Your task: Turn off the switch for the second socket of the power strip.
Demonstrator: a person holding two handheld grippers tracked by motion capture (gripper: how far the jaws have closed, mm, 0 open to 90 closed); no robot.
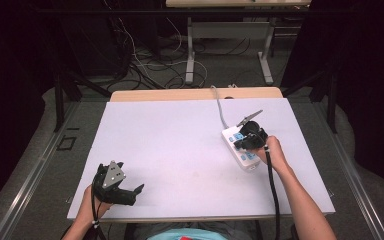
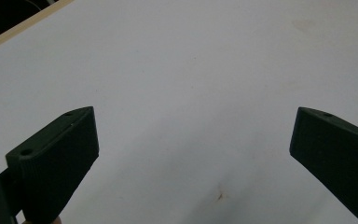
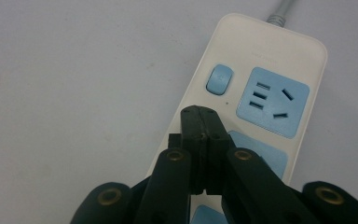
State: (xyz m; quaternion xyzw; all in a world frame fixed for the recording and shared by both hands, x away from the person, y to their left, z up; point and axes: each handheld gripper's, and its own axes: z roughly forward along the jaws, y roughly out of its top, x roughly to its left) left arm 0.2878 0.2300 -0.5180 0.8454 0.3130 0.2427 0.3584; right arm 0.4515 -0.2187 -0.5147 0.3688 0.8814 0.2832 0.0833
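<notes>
The person's right forearm reaches in from the lower right of the high view and angles forward and inward across the white-covered table (image 1: 180, 145), the hand wrapped around the back of the right tool (image 1: 250, 137), whose black cable trails back along the arm. This tool points down and away from the person onto the white plastic power strip with pale blue sockets (image 3: 279, 70), which lies on the right half of the table with its grey cord (image 1: 221, 107) running off toward the far edge. In the right gripper view the two black jaws are pressed flat together with nothing between them, their joined tip standing over the strip's near edge, just beside the small blue switch (image 3: 219, 79) and the first socket; whether the tip touches the plastic cannot be told.

The left hand rests low at the near left corner of the table, holding the left tool (image 1: 130, 192) tilted toward the table's middle. Its jaws stand wide apart over bare surface, holding nothing
</notes>
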